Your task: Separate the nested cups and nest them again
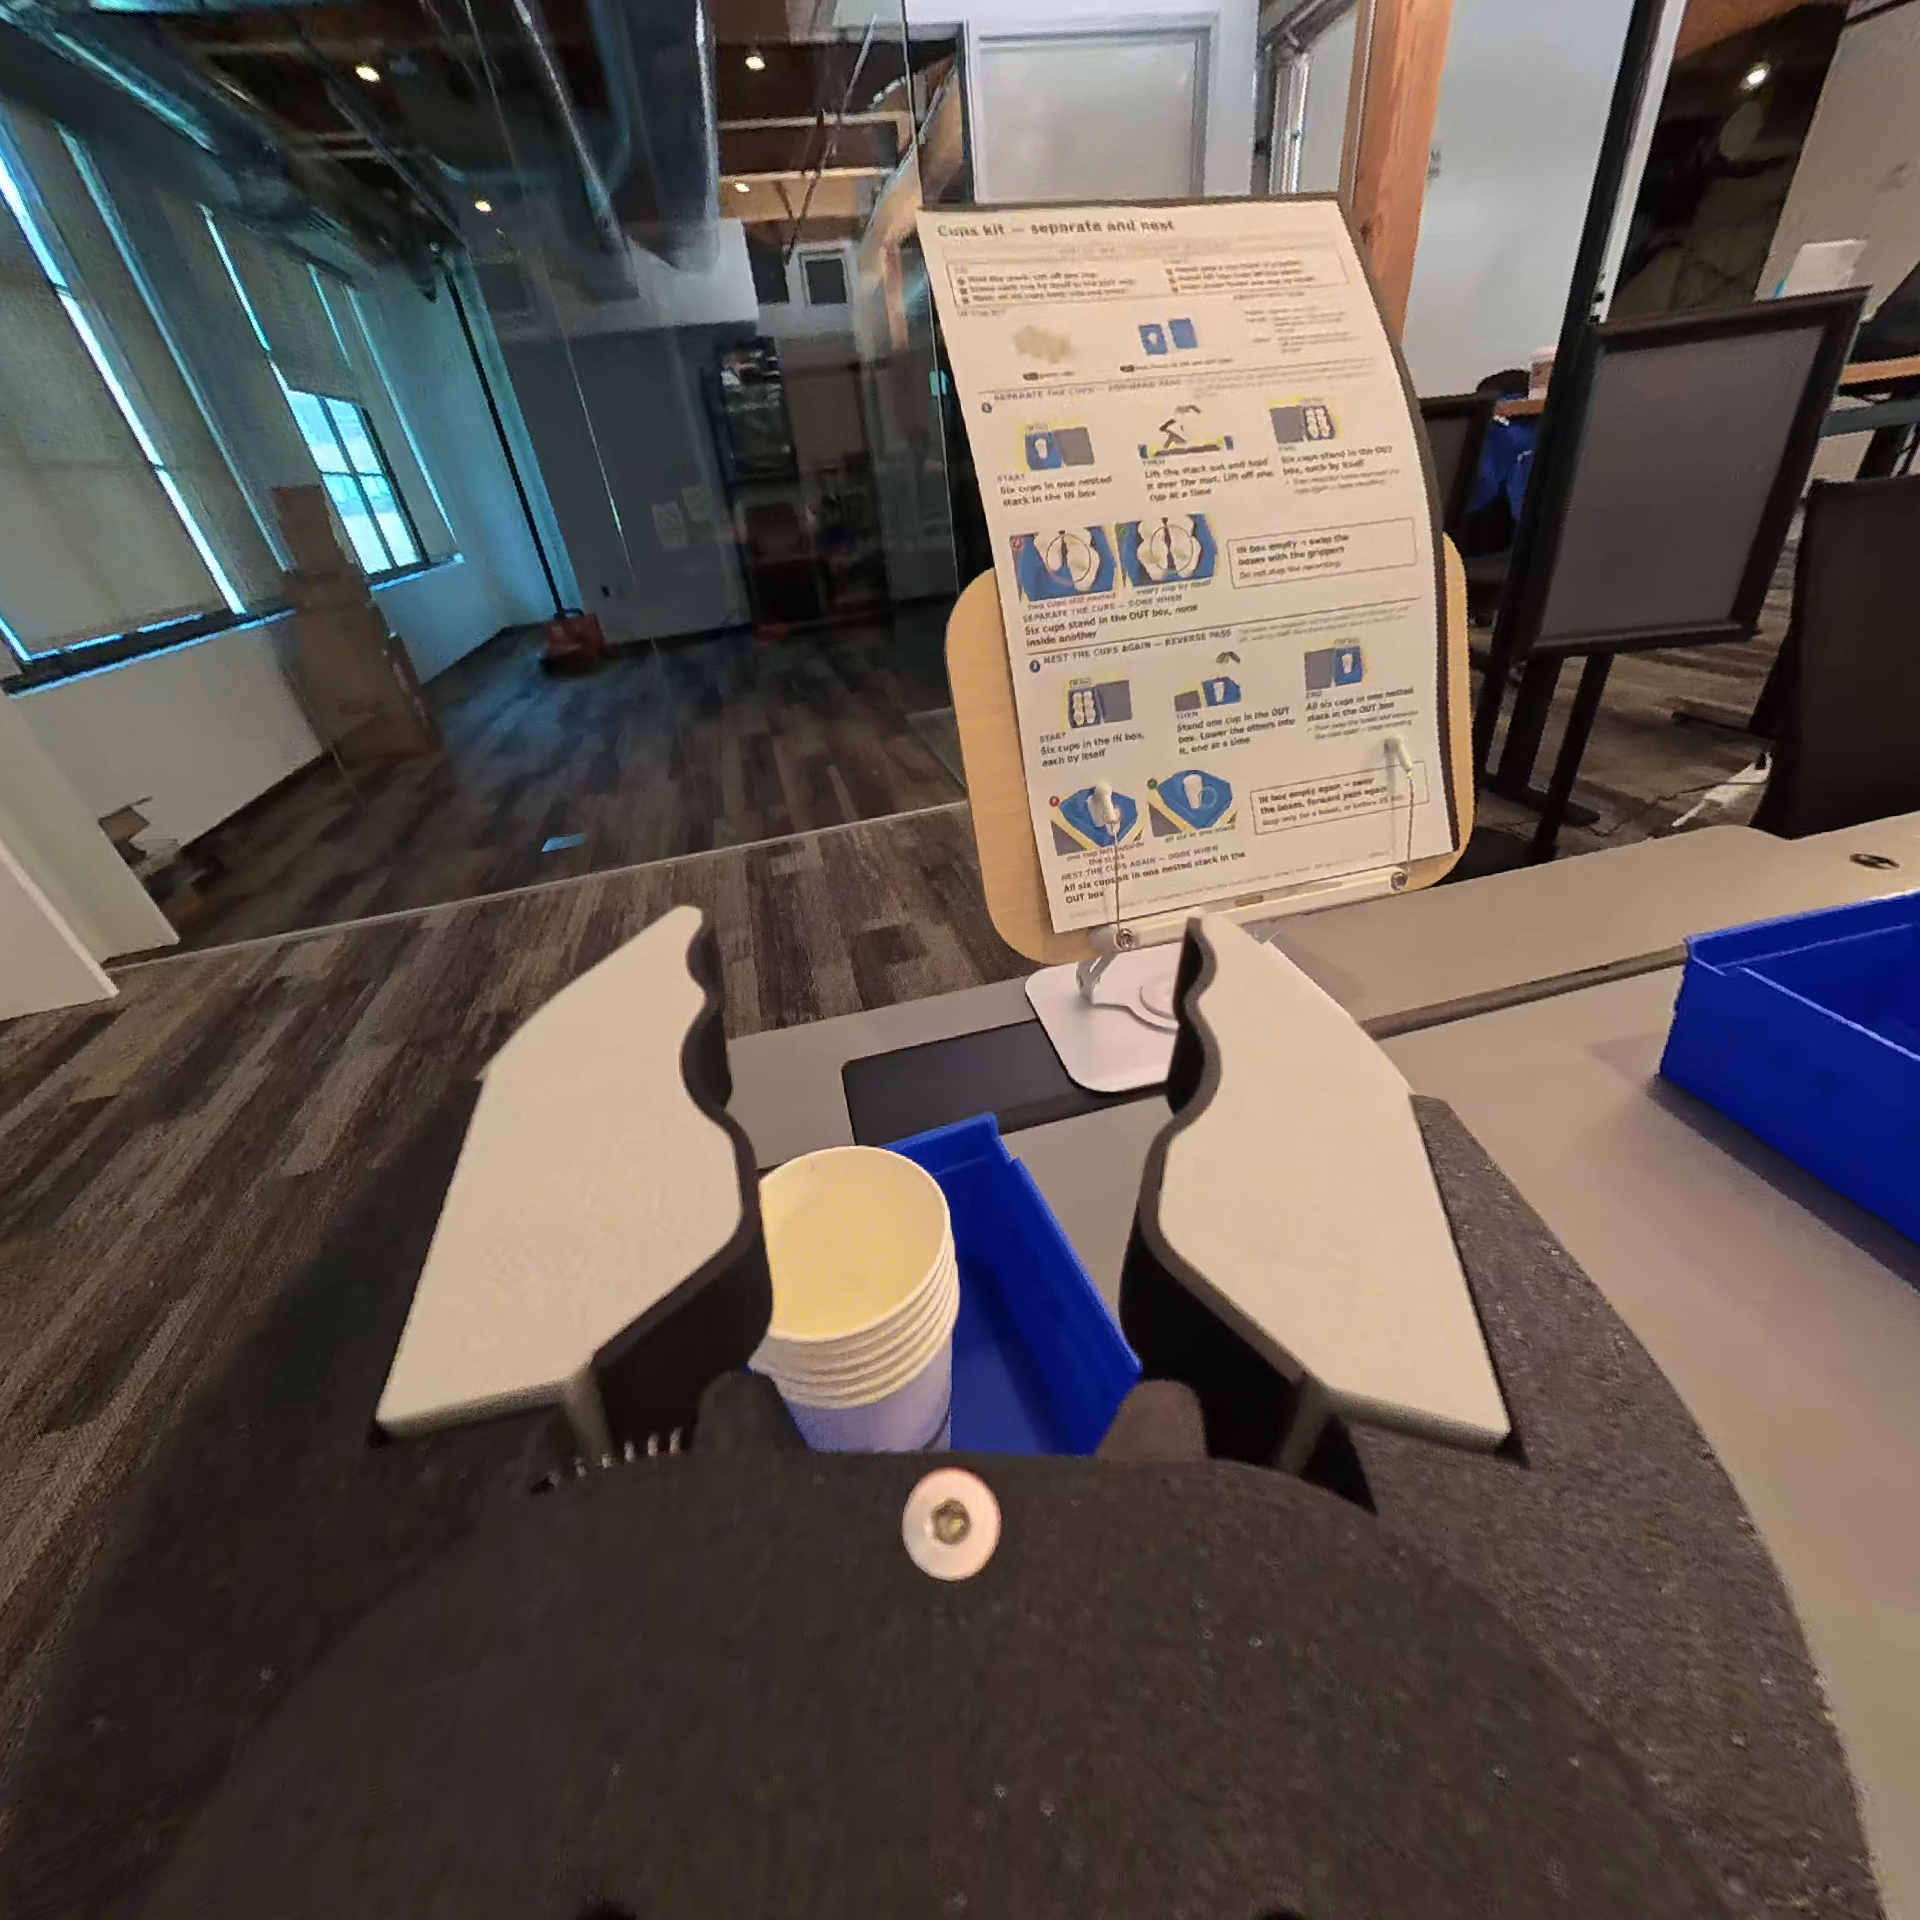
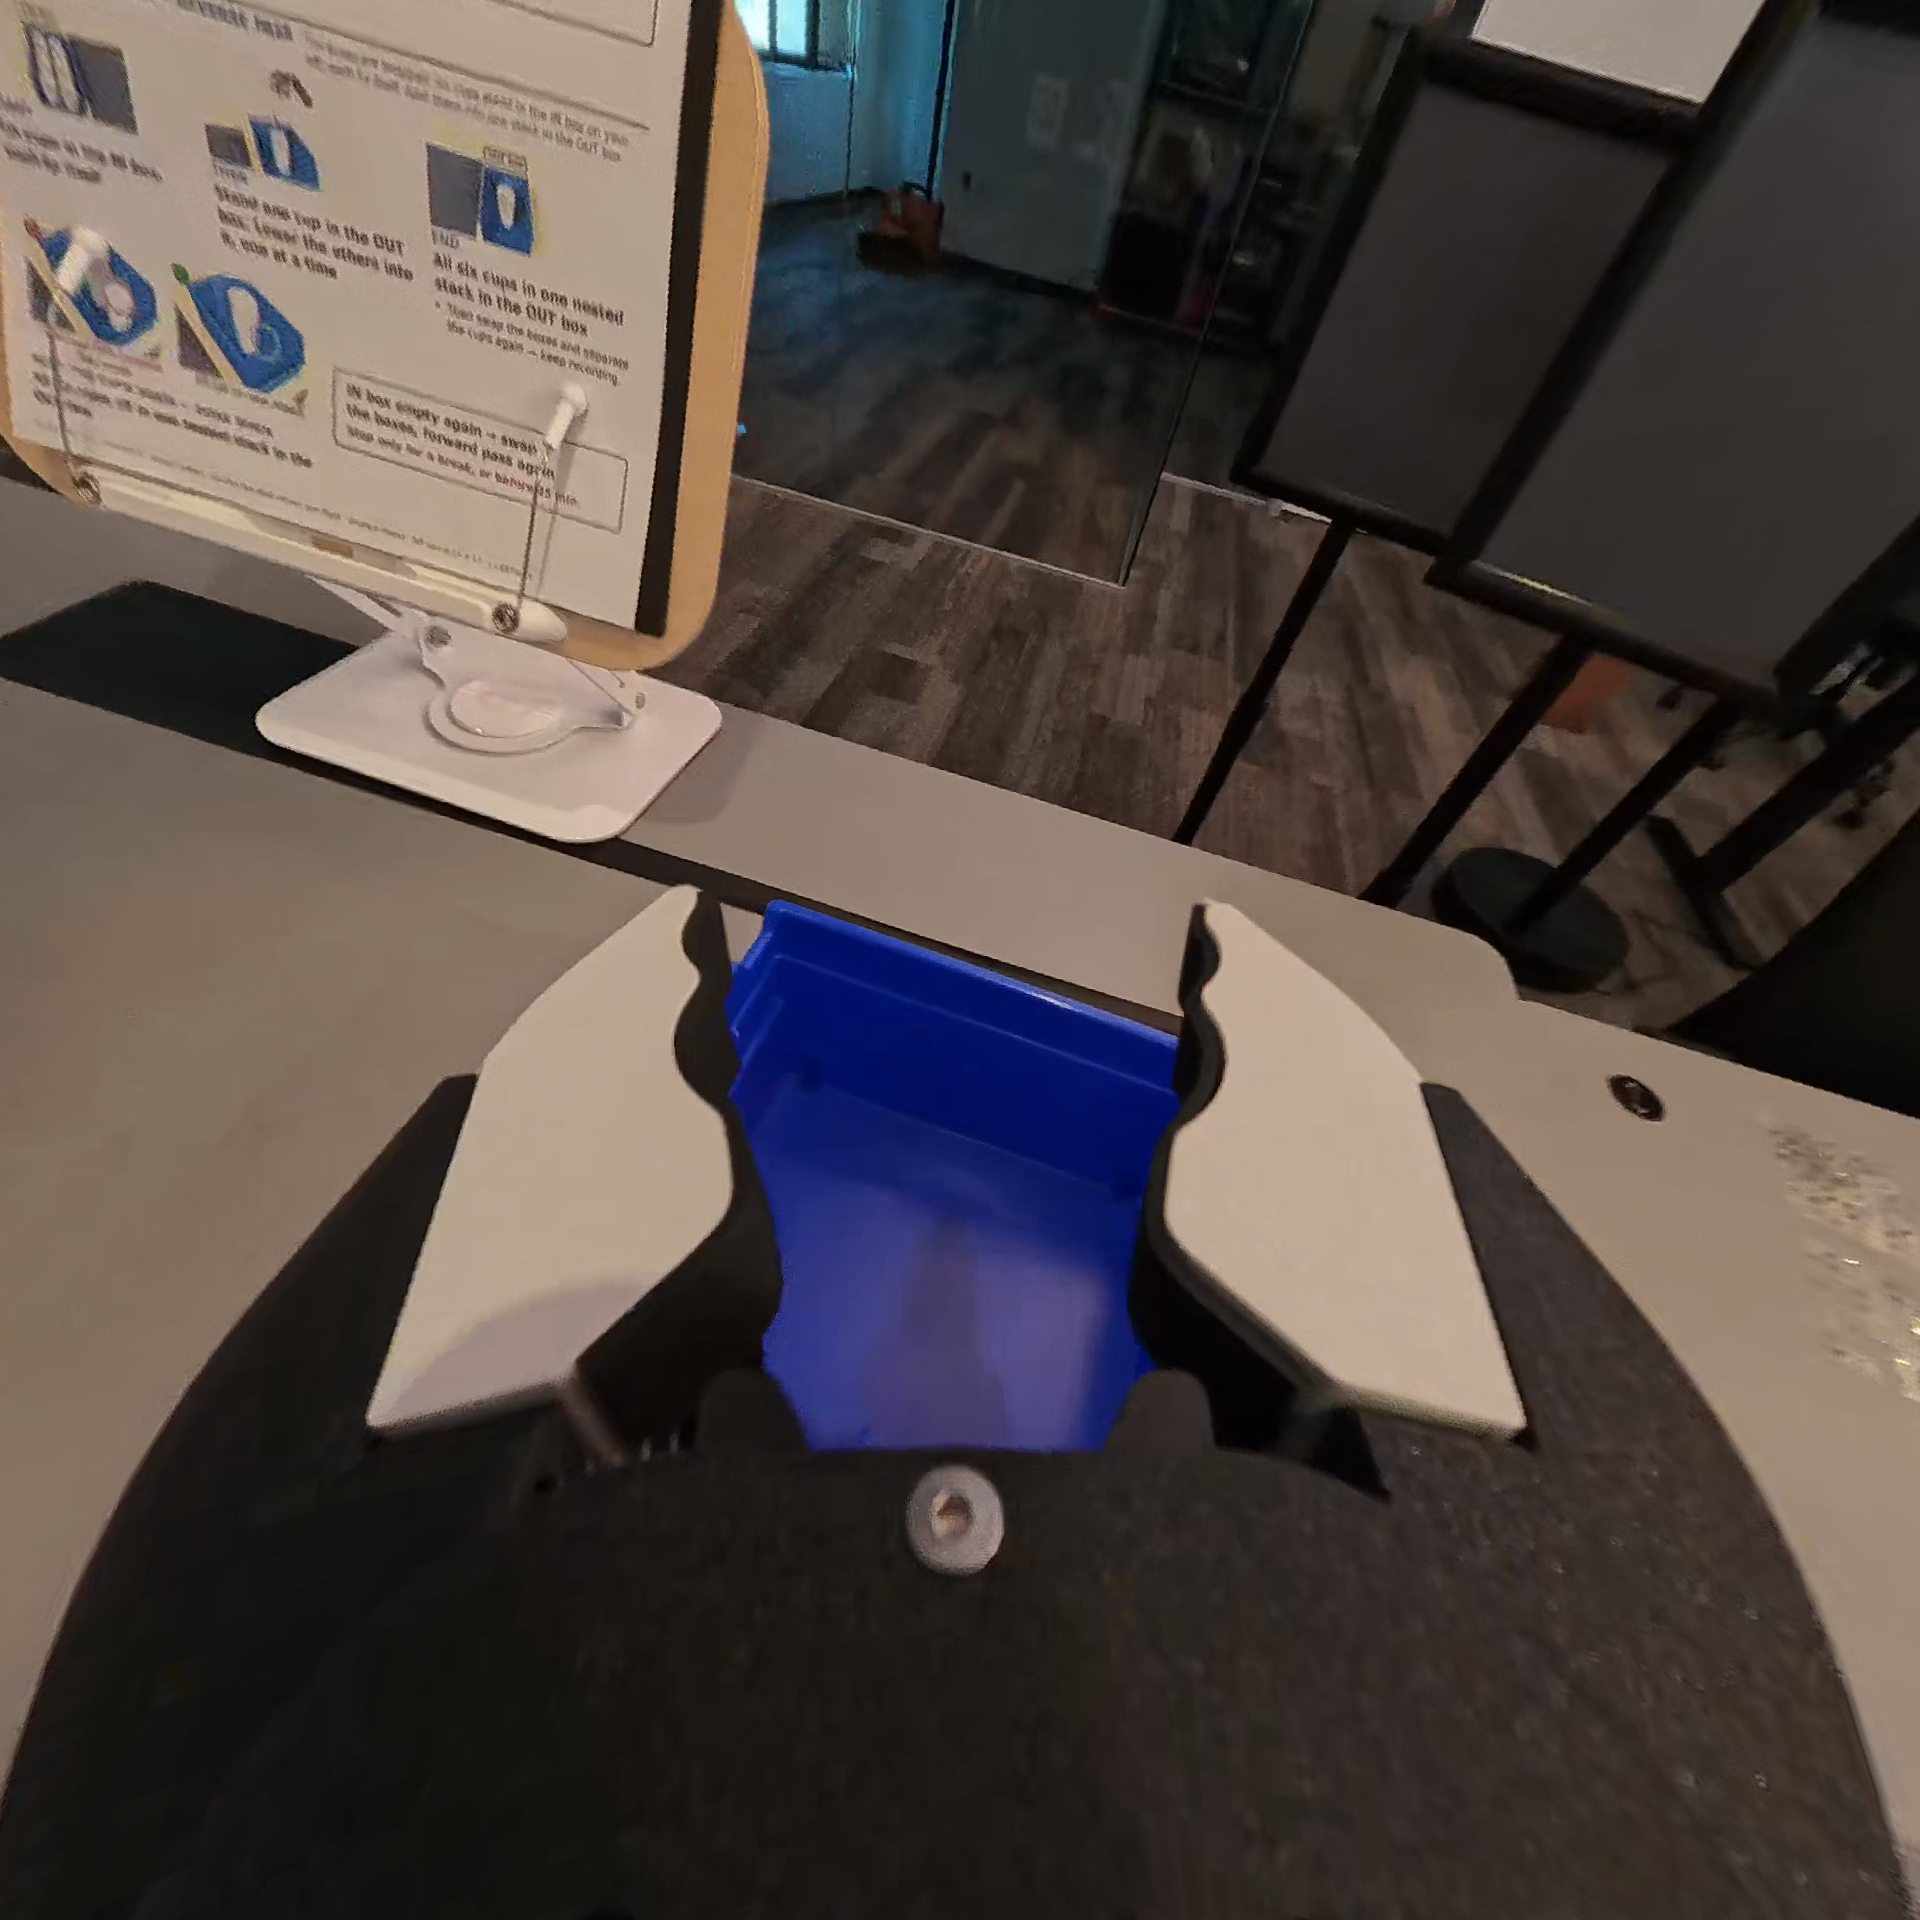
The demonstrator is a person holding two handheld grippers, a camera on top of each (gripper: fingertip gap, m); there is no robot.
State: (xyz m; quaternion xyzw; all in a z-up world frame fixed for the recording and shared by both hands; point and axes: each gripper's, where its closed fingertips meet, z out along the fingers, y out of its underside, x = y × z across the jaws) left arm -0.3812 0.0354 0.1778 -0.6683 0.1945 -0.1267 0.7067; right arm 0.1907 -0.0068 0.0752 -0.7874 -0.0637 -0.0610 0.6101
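Note:
In the left wrist view a nested stack of white paper cups (image 1: 857, 1299) stands in a blue box (image 1: 1023, 1309). My left gripper (image 1: 945, 997) is open, its jaws wide on either side of the stack, the left finger close beside the cups. I cannot tell if it touches them. A second blue box (image 1: 1808, 1049) sits at the right. In the right wrist view my right gripper (image 2: 951, 977) is open and hangs over that empty blue box (image 2: 951, 1164), with nothing between its jaws.
An instruction sheet on a wooden stand (image 1: 1205, 582) with a white base (image 2: 488, 743) stands at the table's far edge. The grey table (image 2: 260, 987) ends just past the boxes. Black sign frames (image 2: 1558, 312) stand on the floor beyond.

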